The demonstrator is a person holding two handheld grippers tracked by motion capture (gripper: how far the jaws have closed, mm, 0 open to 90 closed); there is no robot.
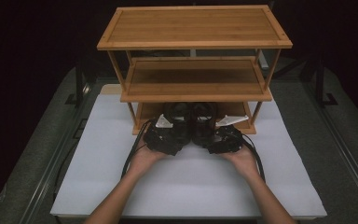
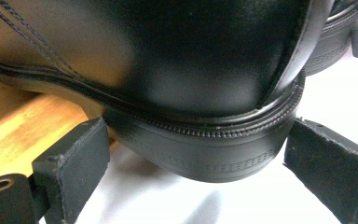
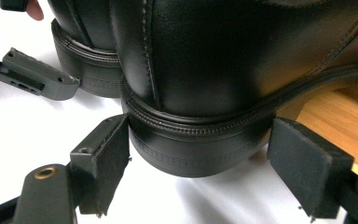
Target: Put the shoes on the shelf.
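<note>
Two black leather shoes stand side by side, toes over the bottom shelf (image 1: 235, 122) of a bamboo rack and heels toward me. My left gripper (image 1: 179, 127) has its pads (image 2: 81, 154) pressed on both sides of the left shoe's (image 2: 191, 70) heel. My right gripper (image 1: 205, 129) is shut the same way on the right shoe's (image 3: 223, 60) heel, its pads (image 3: 109, 154) against the sole. Both heels hang just above the white mat, with shadow beneath. In the right gripper view the left shoe (image 3: 81, 51) and a jaw of the left gripper (image 3: 37, 77) sit at upper left.
The three-tier bamboo rack (image 1: 193, 25) stands at the back of the white mat (image 1: 121, 186); its middle shelf (image 1: 193, 77) overhangs the shoes. Dark rails and a grey table edge (image 1: 349, 154) flank the mat. Cables trail from both grippers toward me.
</note>
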